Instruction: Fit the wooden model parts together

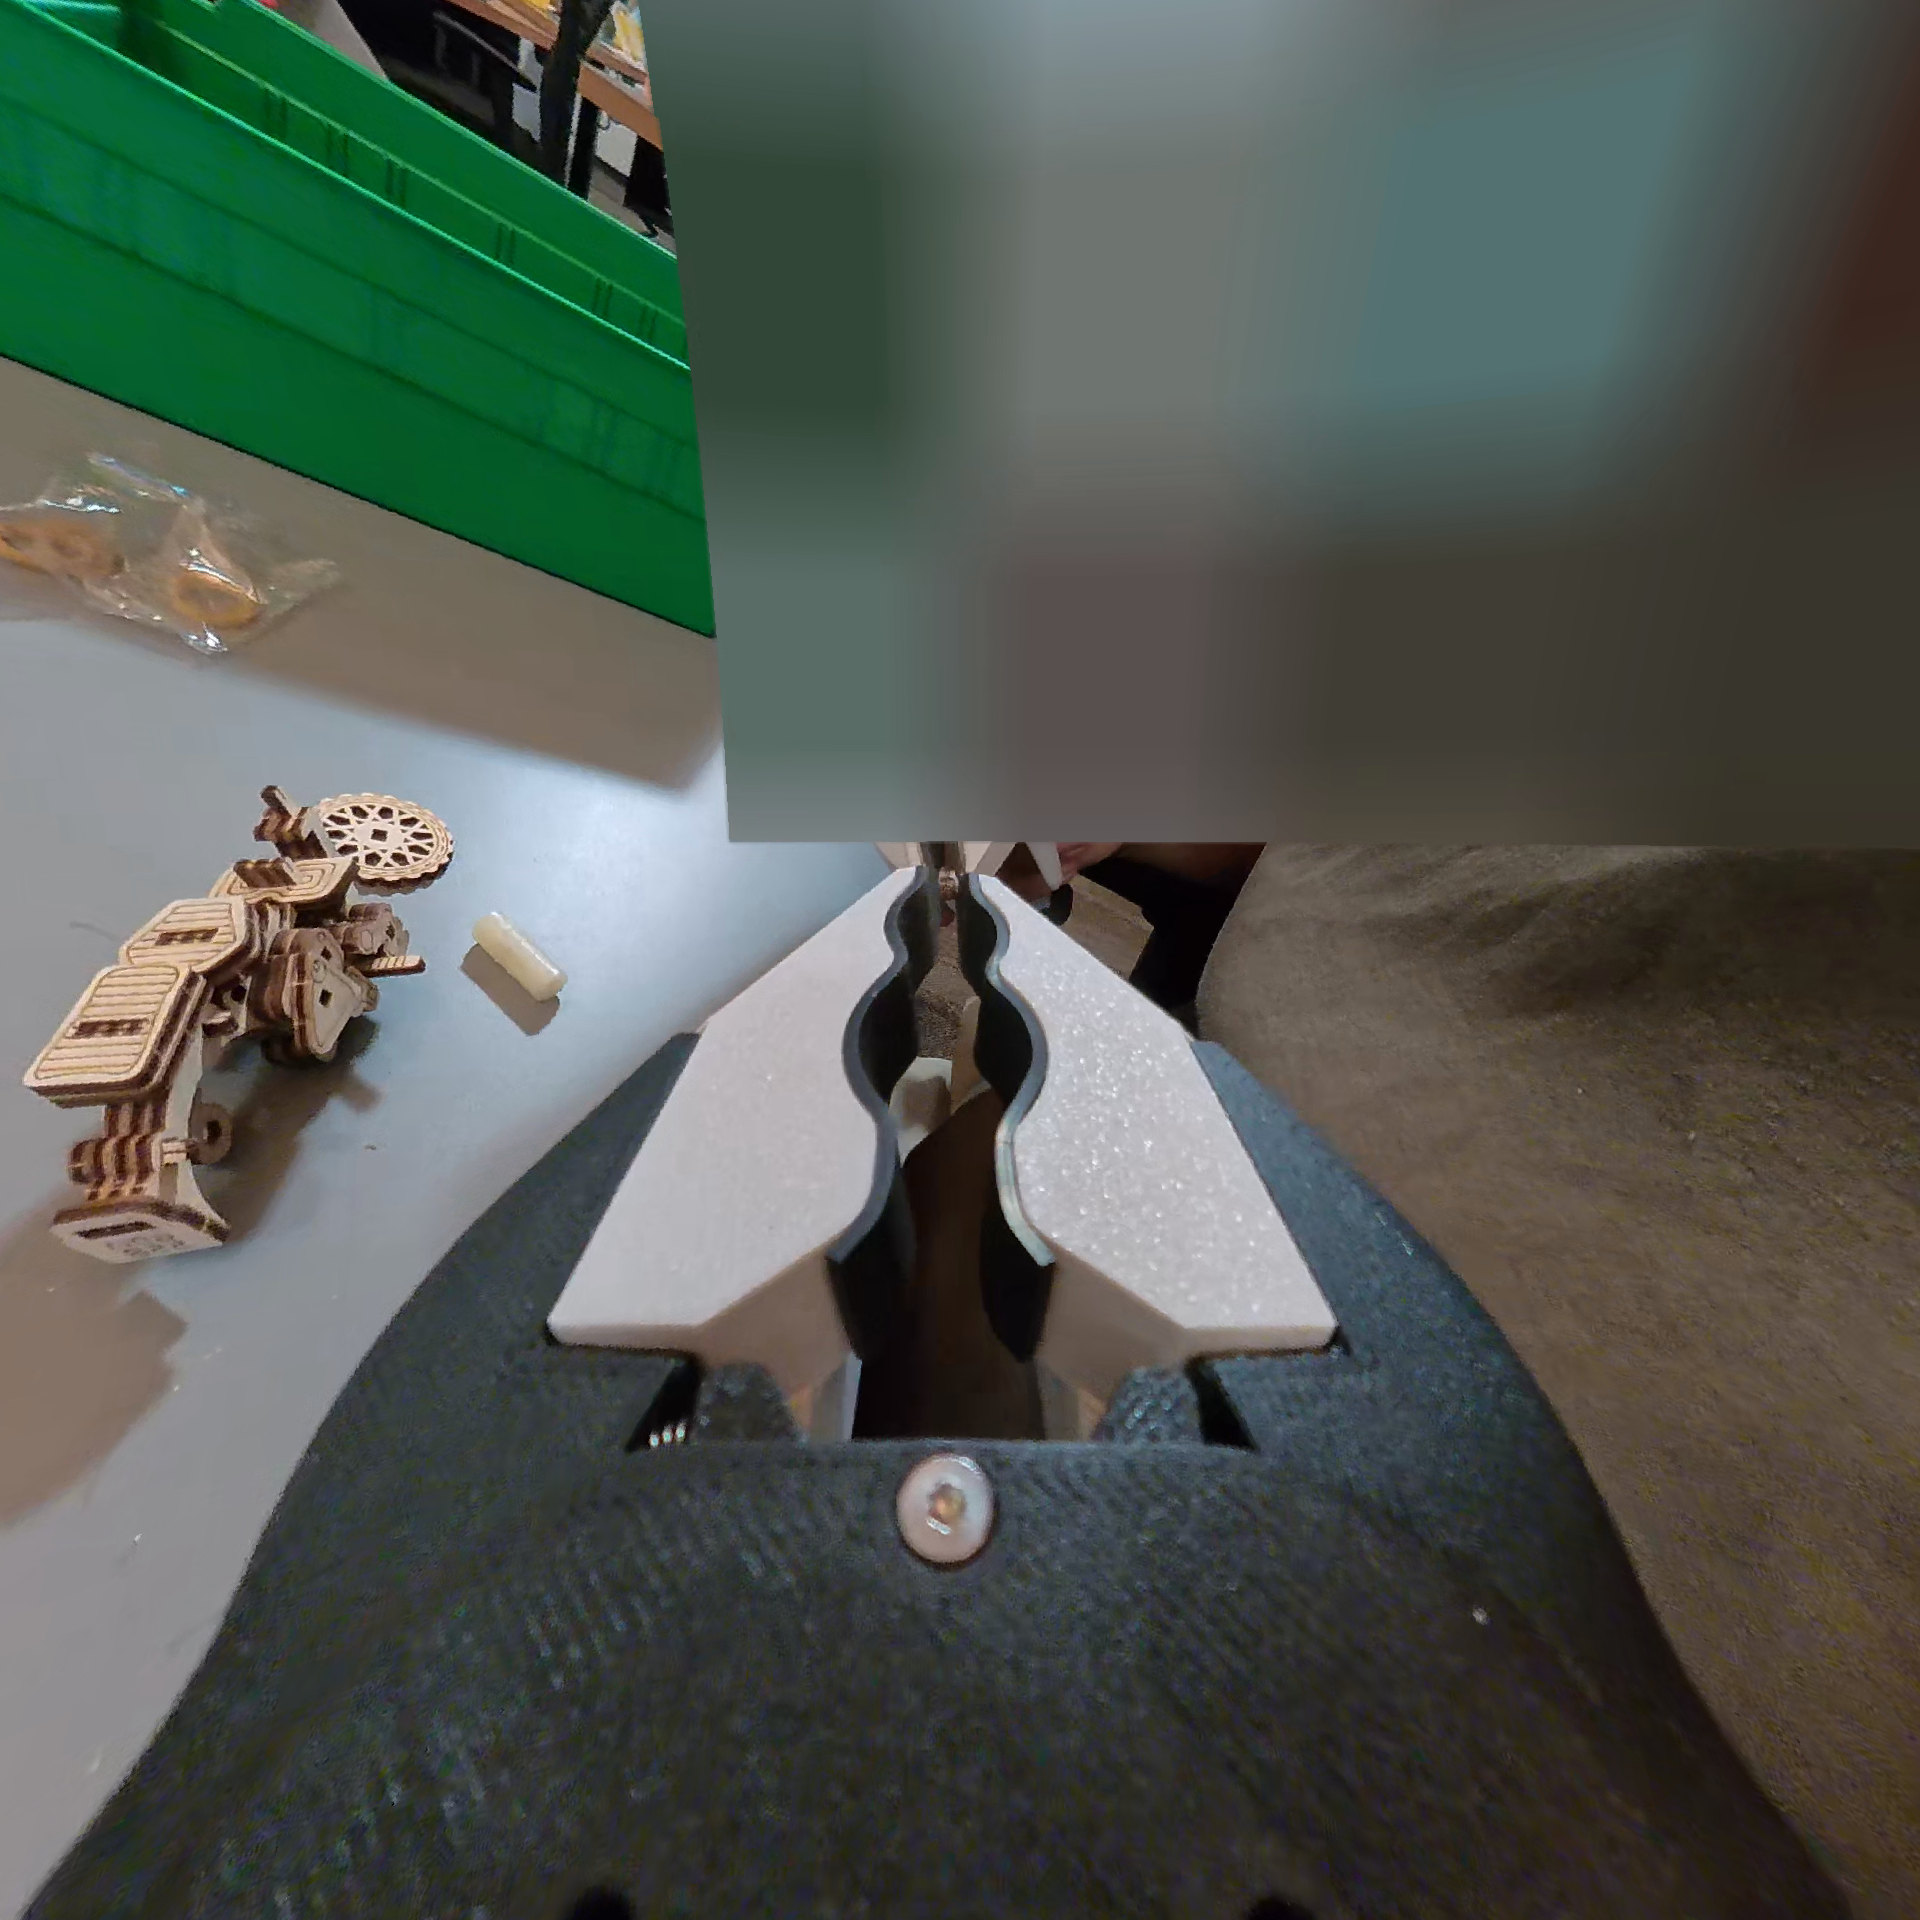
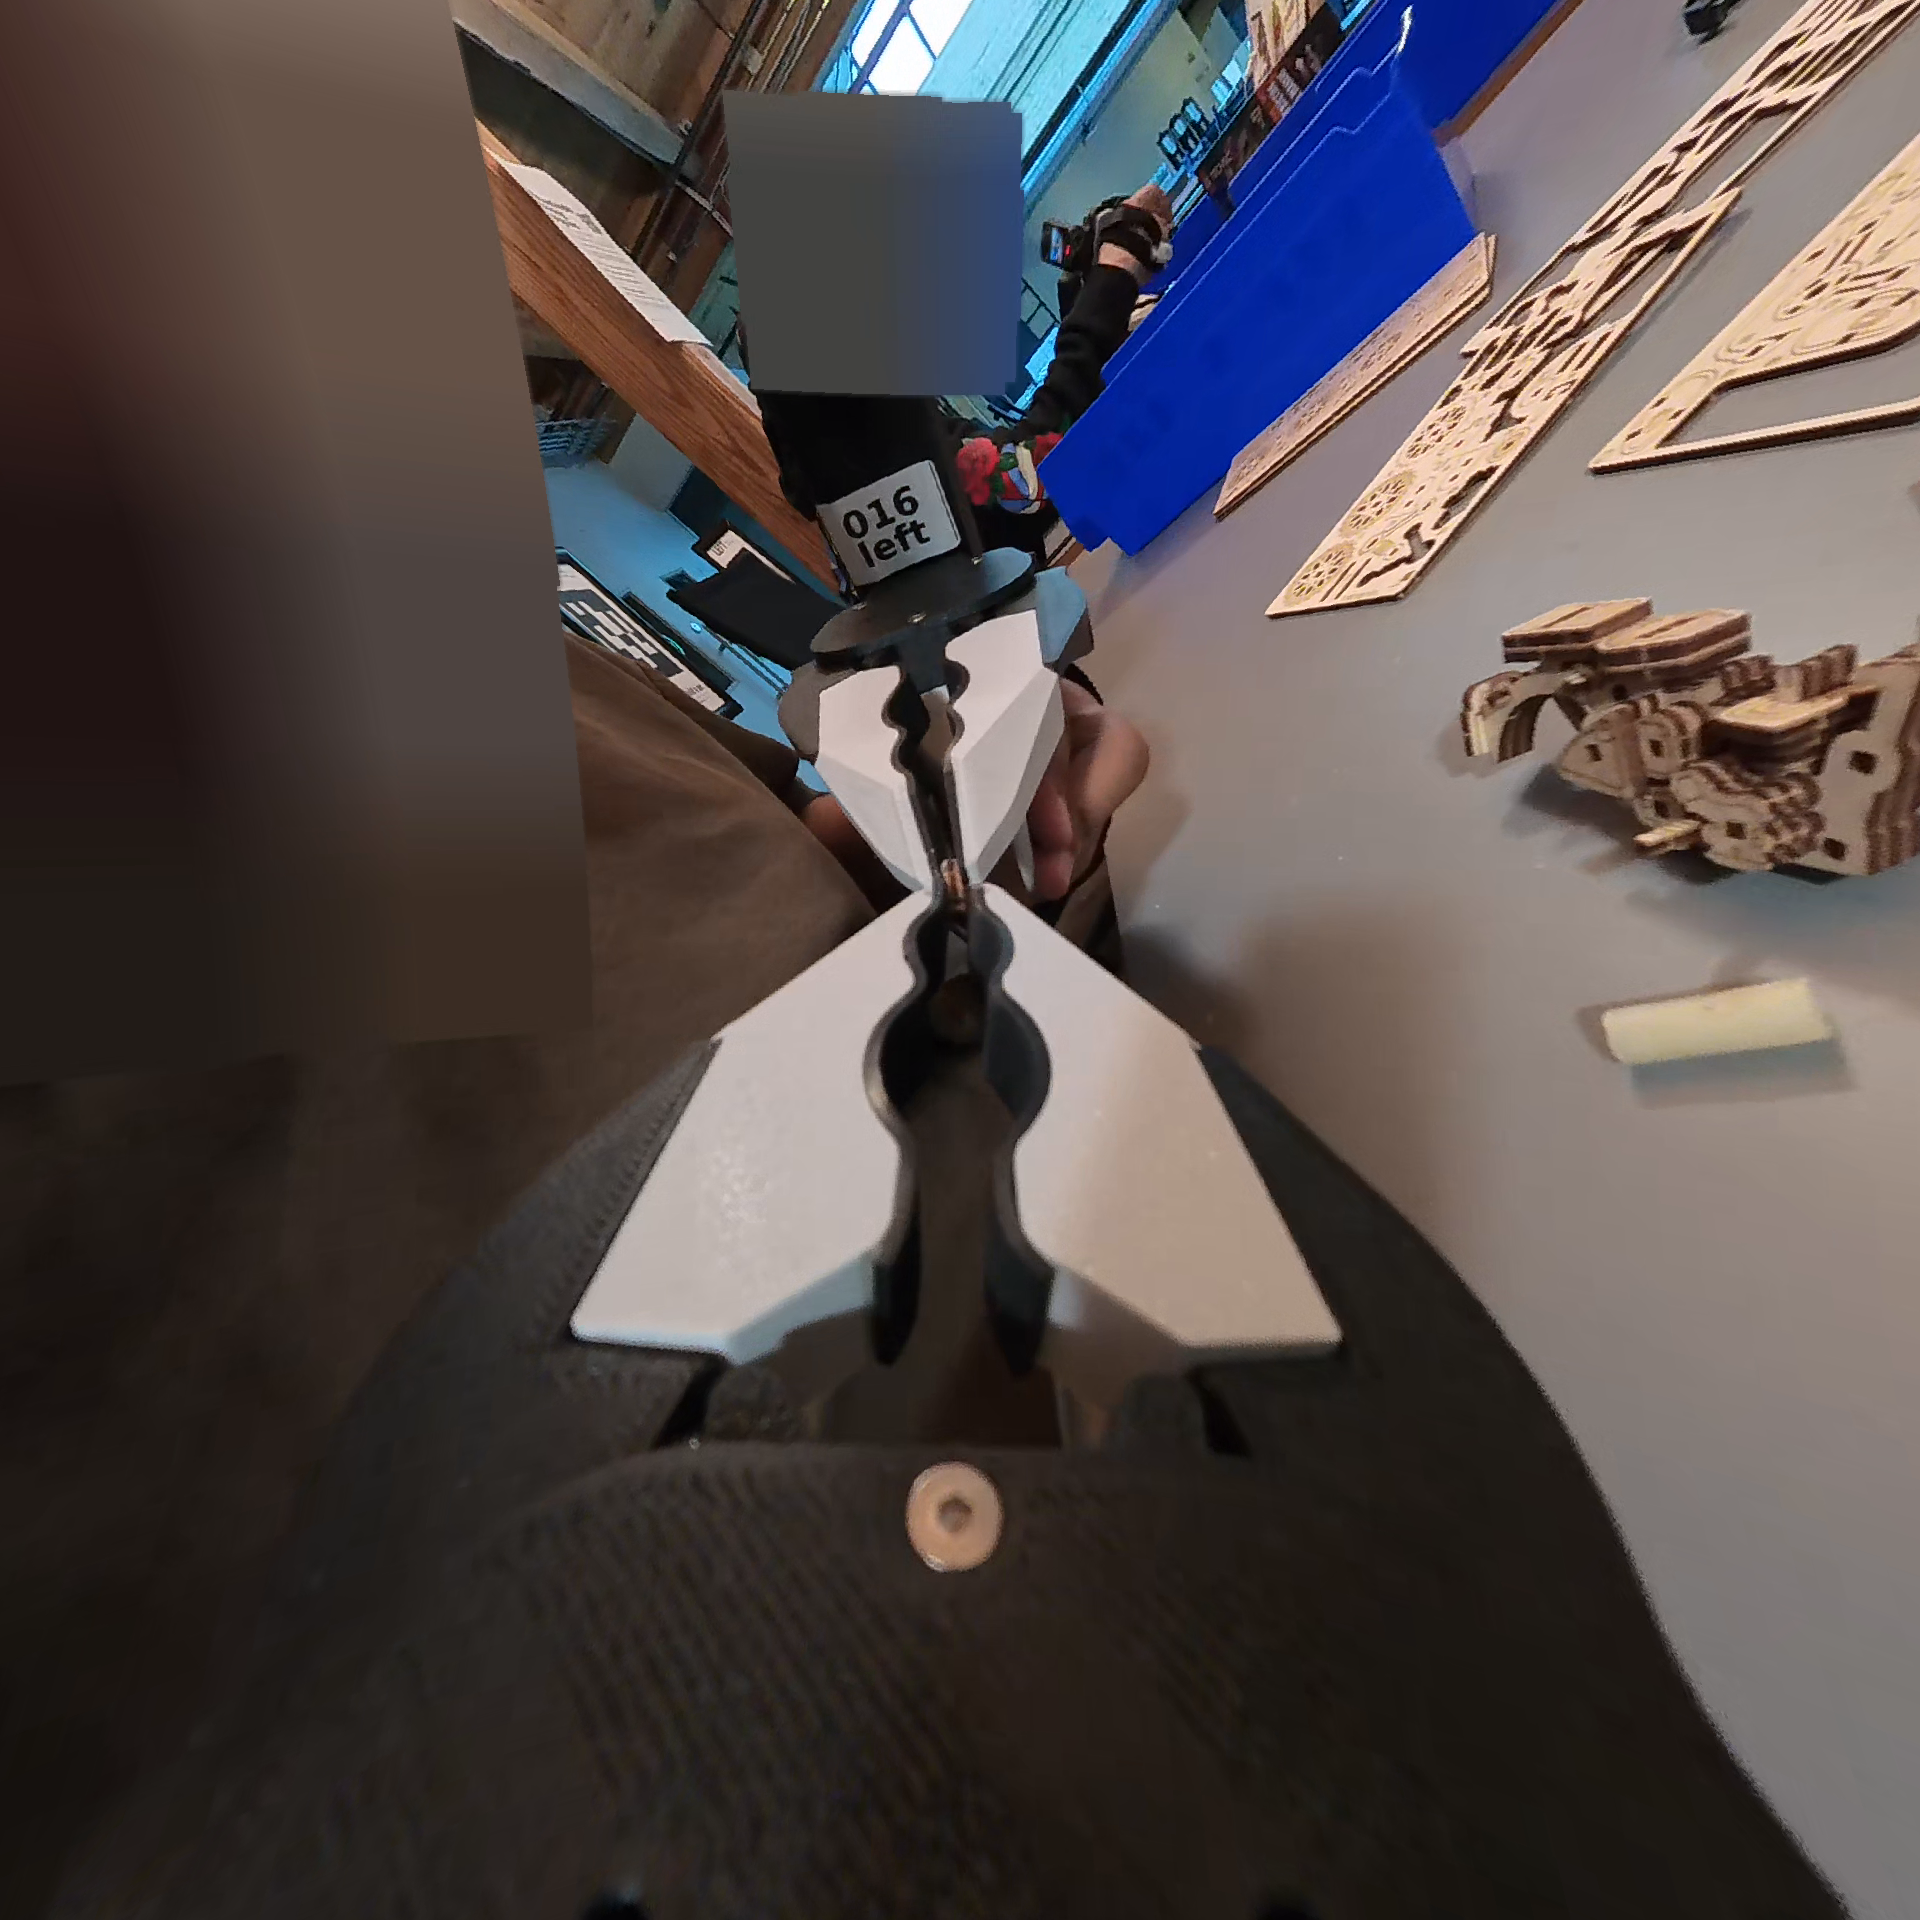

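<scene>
My left gripper [image 1: 943, 883] and right gripper [image 2: 954, 920] meet tip to tip in the air off the table's edge. Both have their jaws closed on a small brown wooden part [image 2: 951, 878], which shows as a sliver between the left tips [image 1: 945, 885]. I cannot tell if it is one piece or two. The left gripper also shows head-on in the right wrist view [image 2: 940, 862]. A dark round bit [image 2: 956, 1013] sits further back between the right fingers. The part-built wooden model [image 1: 208, 997] lies on the grey table [image 1: 582, 727]; it also shows in the right wrist view [image 2: 1704, 748].
A short white cylinder [image 1: 520, 956] lies beside the model, also in the right wrist view [image 2: 1714, 1023]. A clear bag of wooden parts [image 1: 135, 561] and green bins [image 1: 343, 260] are behind. Laser-cut wooden sheets [image 2: 1455, 416] and a blue bin [image 2: 1278, 343] lie further along. A brown-sleeved person is close. Both grippers' tips are close together, under 4 cm apart.
</scene>
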{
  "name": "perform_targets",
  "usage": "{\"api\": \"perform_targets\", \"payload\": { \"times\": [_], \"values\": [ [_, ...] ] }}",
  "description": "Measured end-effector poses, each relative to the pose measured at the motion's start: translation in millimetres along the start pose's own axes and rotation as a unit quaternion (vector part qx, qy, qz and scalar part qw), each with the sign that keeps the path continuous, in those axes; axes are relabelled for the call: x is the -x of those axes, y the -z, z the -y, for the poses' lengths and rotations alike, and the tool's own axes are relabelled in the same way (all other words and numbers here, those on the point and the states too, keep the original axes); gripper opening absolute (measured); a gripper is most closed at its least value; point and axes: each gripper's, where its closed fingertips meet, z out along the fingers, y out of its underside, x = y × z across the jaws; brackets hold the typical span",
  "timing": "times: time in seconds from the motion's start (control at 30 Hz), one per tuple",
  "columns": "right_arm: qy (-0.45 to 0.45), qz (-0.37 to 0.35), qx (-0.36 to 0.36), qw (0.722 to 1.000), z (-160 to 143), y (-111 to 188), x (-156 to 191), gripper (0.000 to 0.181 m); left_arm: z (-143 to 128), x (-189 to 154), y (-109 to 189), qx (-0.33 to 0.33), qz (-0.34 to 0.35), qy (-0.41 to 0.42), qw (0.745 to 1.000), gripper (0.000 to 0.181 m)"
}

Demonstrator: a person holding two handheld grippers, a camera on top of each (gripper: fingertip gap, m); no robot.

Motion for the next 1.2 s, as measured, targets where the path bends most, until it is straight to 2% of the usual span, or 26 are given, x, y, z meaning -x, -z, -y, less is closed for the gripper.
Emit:
{"api": "perform_targets", "payload": {
  "times": [0.27, 0.43, 0.57, 0.67, 0.9, 1.03, 1.2],
  "values": [
    [0.024, -0.007, 0.001, 1.0, 1.9, 1.2, -0.1, 0.001, 1.6, 1.1, -0.2, -0.003, -0.001, 0.012, 1.0, 0.005],
    [0.034, -0.004, -0.016, 0.999, 8.1, 4.9, 1.9, 0.001, 6.7, 3.0, 5.8, -0.02, -0.011, 0.03, 0.999, 0.014],
    [0.088, -0.021, -0.019, 0.996, 11.2, 3.8, 4.4, 0.001, 11.2, 2.9, 9.3, -0.038, -0.03, 0.06, 0.997, 0.015],
    [0.185, -0.066, -0.018, 0.98, 15.5, 4.0, 5.5, 0.001, 13.1, 1.3, 10.0, -0.047, -0.045, 0.078, 0.995, 0.012],
    [0.364, -0.148, 0.028, 0.919, 10.2, 1.3, 5.9, 0.001, 15.1, -1.1, 11.3, -0.057, -0.062, 0.09, 0.992, 0.008],
    [0.414, -0.164, 0.051, 0.894, 4.0, -3.7, 6.5, 0.0, 11.0, -5.4, 9.2, -0.044, -0.063, 0.074, 0.994, 0.007],
    [0.434, -0.169, 0.06, 0.883, 1.9, -5.4, 7.6, 0.001, 8.7, -8.4, 9.4, -0.035, -0.065, 0.062, 0.995, 0.005]
  ]
}}
